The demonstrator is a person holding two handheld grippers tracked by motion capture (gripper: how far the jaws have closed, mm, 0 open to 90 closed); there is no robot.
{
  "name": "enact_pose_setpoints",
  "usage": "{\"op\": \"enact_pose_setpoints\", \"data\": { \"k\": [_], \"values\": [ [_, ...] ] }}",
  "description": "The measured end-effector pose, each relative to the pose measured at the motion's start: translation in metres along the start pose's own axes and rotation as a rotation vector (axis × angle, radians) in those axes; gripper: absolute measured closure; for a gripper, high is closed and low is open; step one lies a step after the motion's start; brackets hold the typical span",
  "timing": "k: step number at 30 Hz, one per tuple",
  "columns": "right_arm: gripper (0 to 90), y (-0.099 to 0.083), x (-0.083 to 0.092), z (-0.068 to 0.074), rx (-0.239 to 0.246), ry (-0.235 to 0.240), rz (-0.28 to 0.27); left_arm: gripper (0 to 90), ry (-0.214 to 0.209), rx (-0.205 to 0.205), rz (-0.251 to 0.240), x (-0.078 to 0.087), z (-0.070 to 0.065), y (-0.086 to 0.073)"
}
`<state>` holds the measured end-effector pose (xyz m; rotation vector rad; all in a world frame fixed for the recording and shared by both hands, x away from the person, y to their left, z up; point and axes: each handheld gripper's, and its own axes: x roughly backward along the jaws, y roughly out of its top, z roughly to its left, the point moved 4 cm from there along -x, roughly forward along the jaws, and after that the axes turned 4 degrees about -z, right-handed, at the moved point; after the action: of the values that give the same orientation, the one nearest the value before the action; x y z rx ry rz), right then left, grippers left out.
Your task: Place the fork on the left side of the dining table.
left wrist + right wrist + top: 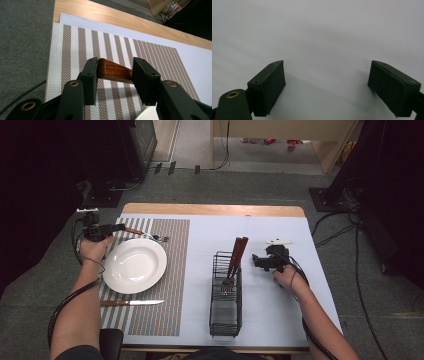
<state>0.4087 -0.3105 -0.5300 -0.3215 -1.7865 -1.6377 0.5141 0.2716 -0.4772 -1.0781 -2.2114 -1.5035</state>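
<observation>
1. Nearest the camera, a wooden-handled knife [131, 303] is lying on the striped placemat [170, 270], just below the white plate [134, 265].
2. Left tongs [121, 227] are sitting at the mat's far left corner, pads flanking the fork's [146, 234] wooden handle [114, 71]; whether they are pressing on it, I cannot tell.
3. Right tongs [256, 261] are standing wide open and empty over the white counter [280, 310], beside the black wire caddy [225, 300] holding cutlery.

1. Grey carpet floor [240, 185] all round, cables trailing at right [345, 227].
2. Light wooden table [215, 209], pale sheet [280, 295] over top.
3. Dark equipment racks [135, 145] at both far corners.
4. Light wood furniture [280, 130] at back, even overhead lighting.
</observation>
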Motion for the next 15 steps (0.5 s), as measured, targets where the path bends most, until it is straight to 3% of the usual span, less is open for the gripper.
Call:
{"op": "enact_pose_setpoints", "data": {
  "k": [15],
  "values": [
    [13.8, 0.0, 0.0, 0.0001, 0.0, 0.0, 0.0, 52.8, 0.031, -0.013, 0.039, -0.0048, 0.0075, -0.0101]
  ]
}}
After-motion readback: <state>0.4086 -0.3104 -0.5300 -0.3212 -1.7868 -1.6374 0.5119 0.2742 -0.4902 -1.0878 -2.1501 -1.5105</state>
